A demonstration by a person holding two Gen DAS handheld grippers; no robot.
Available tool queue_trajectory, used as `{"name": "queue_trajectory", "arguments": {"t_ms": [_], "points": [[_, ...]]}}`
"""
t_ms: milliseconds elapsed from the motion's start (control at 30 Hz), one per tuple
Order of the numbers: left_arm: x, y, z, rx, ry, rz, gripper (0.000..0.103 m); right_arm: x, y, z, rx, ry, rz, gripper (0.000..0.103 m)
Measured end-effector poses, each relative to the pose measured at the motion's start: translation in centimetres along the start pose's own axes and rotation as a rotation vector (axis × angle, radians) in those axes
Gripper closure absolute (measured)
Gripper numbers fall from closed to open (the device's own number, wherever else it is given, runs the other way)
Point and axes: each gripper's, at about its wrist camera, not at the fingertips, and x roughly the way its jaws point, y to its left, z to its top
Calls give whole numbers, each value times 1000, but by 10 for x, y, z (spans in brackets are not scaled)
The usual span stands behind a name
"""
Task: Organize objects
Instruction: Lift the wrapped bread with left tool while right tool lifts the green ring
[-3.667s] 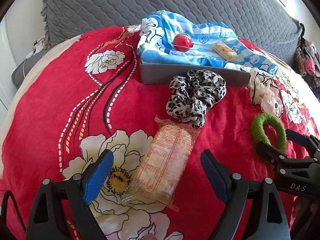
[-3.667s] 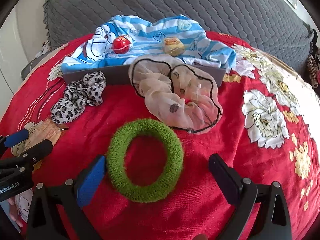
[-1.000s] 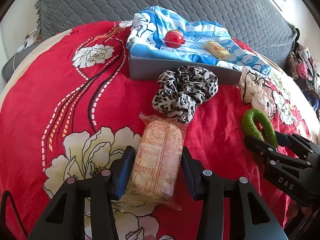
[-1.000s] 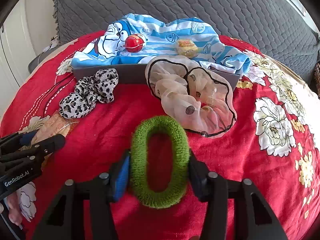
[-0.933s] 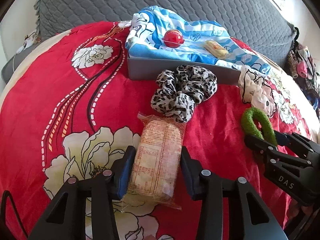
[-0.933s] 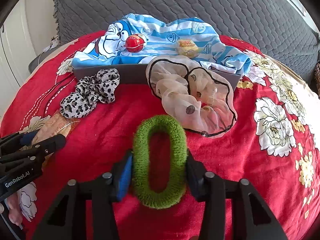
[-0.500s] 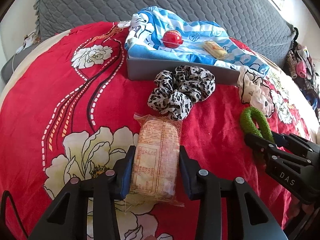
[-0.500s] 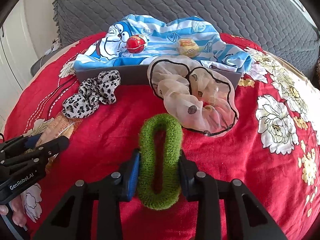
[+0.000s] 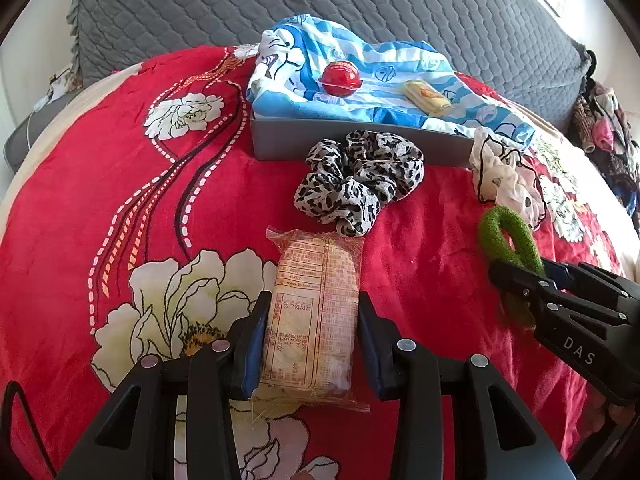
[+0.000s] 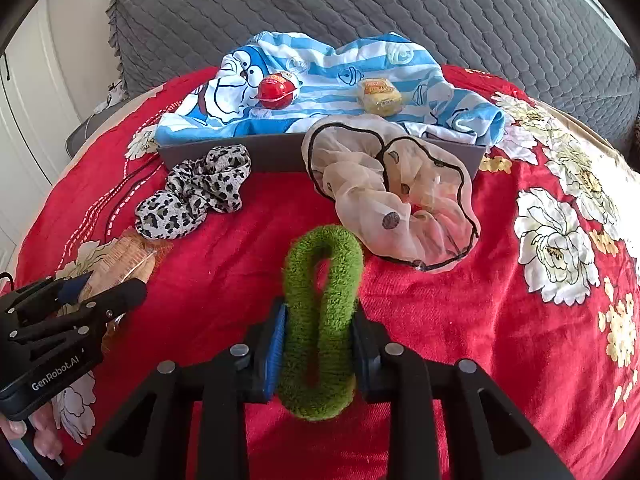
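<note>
tray [image 9: 280, 146] is the drop point. left claw [image 9: 310, 344] clamps the snack packet [image 9: 316, 316] across its width, in front of the tray past the leopard scrunchie [image 9: 360, 176]. right claw [image 10: 318, 344] squeezes the green scrunchie [image 10: 322, 312] flat, in front of the tray's right half.

We see a red floral bedspread [image 9: 120, 160] under everything, a grey quilted pillow [image 10: 360, 8] behind, and what may be piled clothes [image 9: 600, 128] at far right.
</note>
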Motion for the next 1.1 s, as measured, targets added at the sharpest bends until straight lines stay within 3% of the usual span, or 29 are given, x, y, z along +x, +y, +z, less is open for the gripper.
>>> {"name": "queue_trajectory", "arguments": {"t_ms": [1100], "points": [[-43,-31,-11,35,-32,2,62,-50,1,-15,-26,-45,18,75]]}}
